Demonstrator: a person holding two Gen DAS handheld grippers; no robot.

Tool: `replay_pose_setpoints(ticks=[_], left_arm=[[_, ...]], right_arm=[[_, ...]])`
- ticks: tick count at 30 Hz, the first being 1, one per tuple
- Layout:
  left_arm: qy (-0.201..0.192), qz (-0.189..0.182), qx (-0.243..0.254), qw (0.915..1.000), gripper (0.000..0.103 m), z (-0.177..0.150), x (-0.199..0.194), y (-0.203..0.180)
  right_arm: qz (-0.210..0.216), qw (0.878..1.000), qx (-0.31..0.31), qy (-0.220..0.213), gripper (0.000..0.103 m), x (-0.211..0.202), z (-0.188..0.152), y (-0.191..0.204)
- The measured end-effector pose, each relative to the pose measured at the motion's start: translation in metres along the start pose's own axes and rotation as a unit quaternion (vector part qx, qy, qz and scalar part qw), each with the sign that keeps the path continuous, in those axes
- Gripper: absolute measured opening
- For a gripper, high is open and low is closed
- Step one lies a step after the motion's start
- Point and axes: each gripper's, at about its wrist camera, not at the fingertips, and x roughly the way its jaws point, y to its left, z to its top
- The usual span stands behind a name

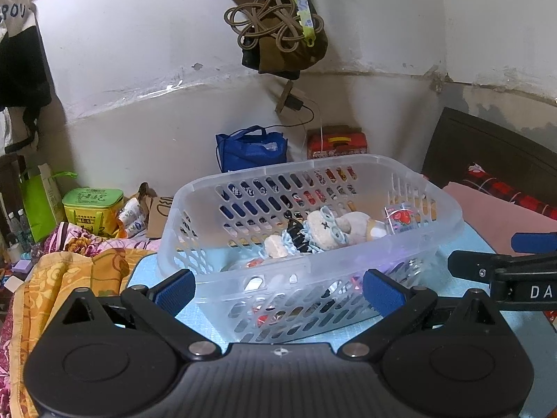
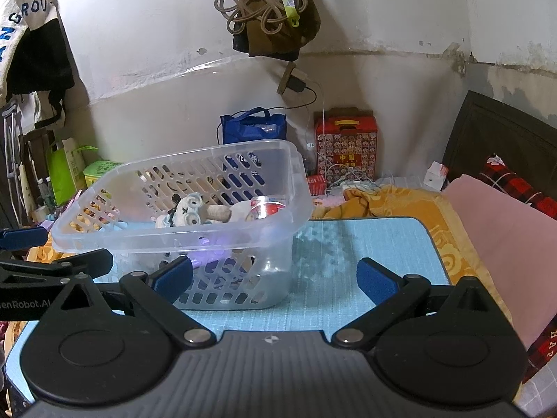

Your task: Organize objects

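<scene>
I had the clear perforated plastic basket (image 1: 310, 271) sitting on the pale blue mat (image 2: 365, 250) that covered the worktop, with bedding around it. From the left wrist view the basket lay just ahead of my left gripper (image 1: 278, 291), whose blue-padded jaws stood wide apart and held nothing; the basket's near wall filled the gap between the fingertips, though I could not tell whether either pad touched it. My right gripper (image 2: 276, 278) was likewise spread wide and empty, hovering over a bare stretch of the mat, with the basket's right corner just beside its left finger.

Inside the basket lay a small cream plush toy with pale blue goggles (image 1: 334, 230), on its side, and close beside it a small clear packet with red print (image 1: 400, 219) near the right wall. A black coiled piece (image 1: 296, 233) rested against the toy's frilled collar. More small items showed dimly through the basket's lower slots, too blurred for me to name.

Beyond the basket a blue fabric bag (image 1: 250, 148) and a red patterned box (image 2: 344, 149) stood against the white wall (image 1: 139, 69). A folded pink cloth (image 2: 494, 230) lay to the right of the mat.
</scene>
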Motion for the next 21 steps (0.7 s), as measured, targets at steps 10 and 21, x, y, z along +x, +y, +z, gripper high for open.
replay_pose_setpoints(ticks=[10, 21], left_arm=[[0.001, -0.007, -0.005, 1.0000, 0.103, 0.0017, 0.0019, 0.0006], [-0.026, 0.000, 0.007, 0.9996, 0.103, 0.0000, -0.0025, 0.0002]], right_arm=[[0.003, 1.000, 0.008, -0.002, 0.103, 0.0007, 0.0006, -0.0032], [-0.002, 1.000, 0.001, 0.001, 0.103, 0.0009, -0.0031, 0.0030]])
